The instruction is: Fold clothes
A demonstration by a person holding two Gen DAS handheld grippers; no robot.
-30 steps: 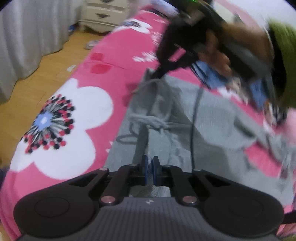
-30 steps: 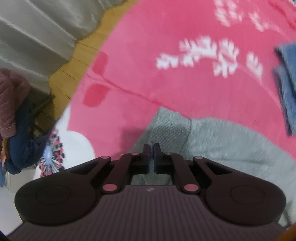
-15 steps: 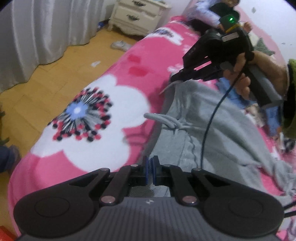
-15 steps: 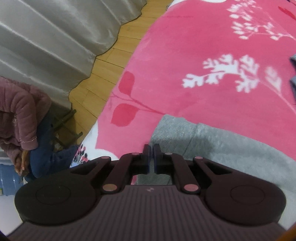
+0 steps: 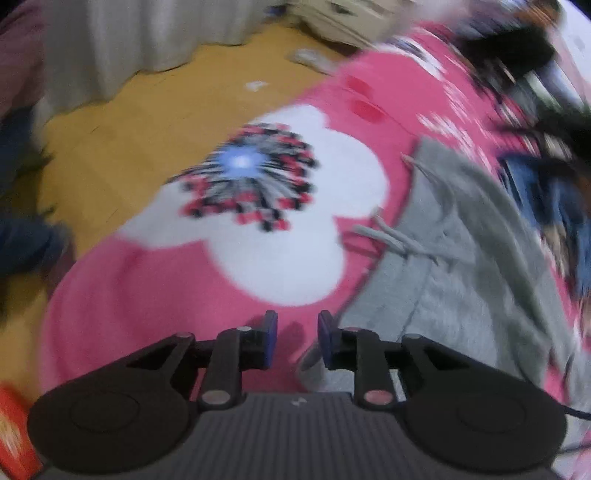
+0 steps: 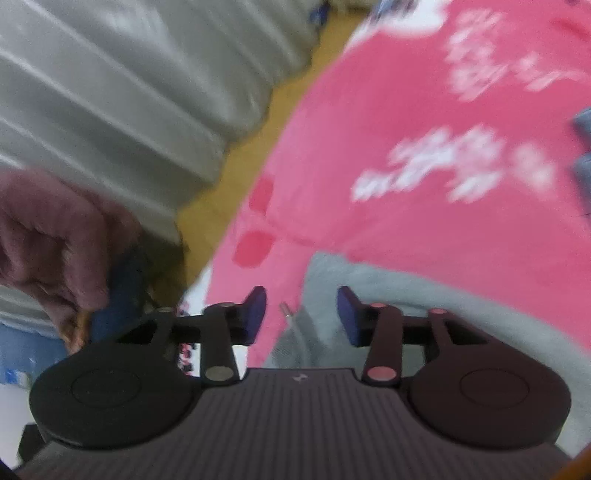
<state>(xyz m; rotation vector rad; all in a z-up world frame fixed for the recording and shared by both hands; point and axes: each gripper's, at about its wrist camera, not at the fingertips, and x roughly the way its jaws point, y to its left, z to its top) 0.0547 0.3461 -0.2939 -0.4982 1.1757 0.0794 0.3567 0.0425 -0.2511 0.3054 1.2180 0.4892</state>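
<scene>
Grey sweatpants [image 5: 454, 280] with a drawstring [image 5: 395, 240] lie spread on a pink floral blanket [image 5: 147, 314]. My left gripper [image 5: 297, 332] is open and empty, just left of the waistband edge, above the blanket. In the right wrist view the grey waistband corner [image 6: 332, 273] and a drawstring tip [image 6: 286, 310] lie between and under my right gripper [image 6: 301, 308], which is open and empty. Both views are blurred by motion.
The bed edge drops to a wooden floor [image 5: 129, 122] on the left. Grey curtains [image 6: 110, 92] hang beyond. A white nightstand [image 5: 340, 18] stands far back. Blue clothes [image 5: 546, 195] lie right of the sweatpants. A seated person in a pink jacket [image 6: 48, 236] is at left.
Both grippers were shut on the sweatpants waistband and have opened and let it go. The waistband now lies flat on the blanket. Both cameras have swung.
</scene>
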